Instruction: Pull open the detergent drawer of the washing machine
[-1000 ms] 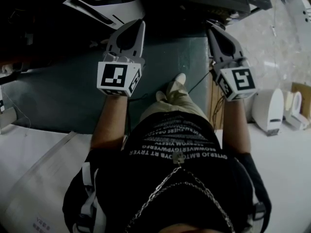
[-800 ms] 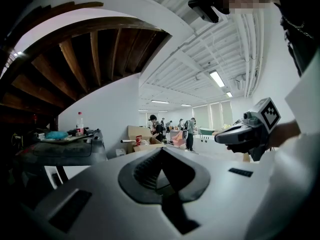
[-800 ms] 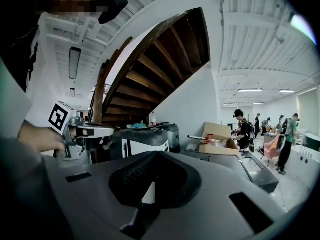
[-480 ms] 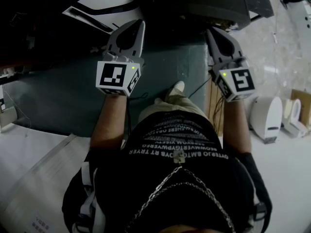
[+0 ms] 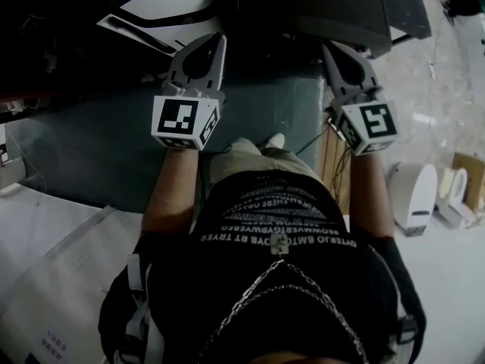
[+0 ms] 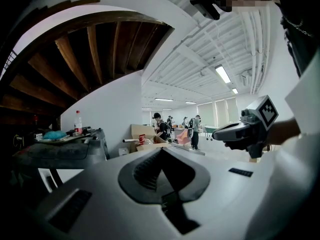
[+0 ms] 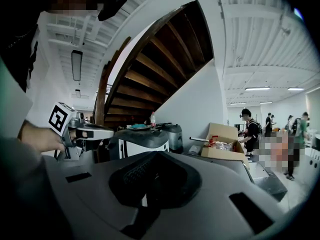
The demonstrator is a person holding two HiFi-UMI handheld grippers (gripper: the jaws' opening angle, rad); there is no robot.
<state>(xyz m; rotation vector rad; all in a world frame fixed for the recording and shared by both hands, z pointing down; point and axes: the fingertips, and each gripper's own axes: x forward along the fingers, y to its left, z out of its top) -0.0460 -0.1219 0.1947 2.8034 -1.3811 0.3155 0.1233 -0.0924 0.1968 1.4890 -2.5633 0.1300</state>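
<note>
In the head view my left gripper (image 5: 217, 39) and right gripper (image 5: 332, 48) are held out side by side, both shut and empty. They point at a white and dark appliance (image 5: 168, 4) at the top edge, short of it and touching nothing. The right gripper view shows that machine (image 7: 146, 143) ahead, with a white front and a dark lid, and my left gripper (image 7: 107, 132) level at the left. In the left gripper view my own shut jaws fill the foreground, and the right gripper (image 6: 220, 132) floats at the right. I cannot make out a detergent drawer in any view.
A dark grey machine (image 5: 333, 6) stands beside the white one. A teal mat (image 5: 91, 150) covers the floor below the grippers. White casings (image 5: 413, 188) lie at the right. An open cardboard box (image 7: 225, 140) and several people stand further back, under a wooden staircase (image 7: 150, 64).
Both grippers have advanced together toward the appliances, which now fill more of the top edge. The person's foot has stepped forward. Both pairs of jaws stayed shut.
</note>
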